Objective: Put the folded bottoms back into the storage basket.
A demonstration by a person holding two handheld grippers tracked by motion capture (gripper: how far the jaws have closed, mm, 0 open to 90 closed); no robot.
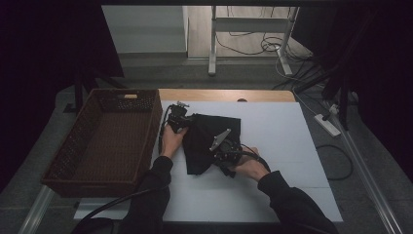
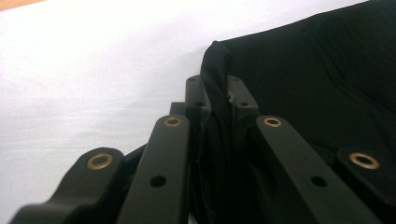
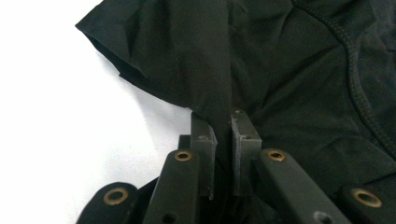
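Black garment (image 1: 207,141) is seen lying crumpled on the white bench (image 1: 272,146), near its middle, just right of the wicker basket (image 1: 104,141).

Left tool (image 1: 181,127) is positioned at the garment's left edge, far corner. In the left gripper view the left tool (image 2: 215,95) is seen clamped down on a fold of the fabric (image 2: 303,70); cloth is pinched between the two pads and a ridge of it sticks up just past the tips. The rest of the garment is spread flat to the right of the jaws, bare white bench to their left.

Right tool (image 1: 217,148) is placed on the near right part of the garment, grey three-cornered plate on top. In the right gripper view the right tool (image 3: 223,122) is seen closed on a strip of cloth (image 3: 299,70), which is pulled taut up and away from the tips. A hemmed edge is seen at upper left, a stitched seam curving at right.

Both hands are held close together over the garment, dark sleeves entering from the near edge. Basket is seen with nothing in it, touching the bench's left side. Wooden edge (image 1: 226,95) is visible beyond the white sheet.
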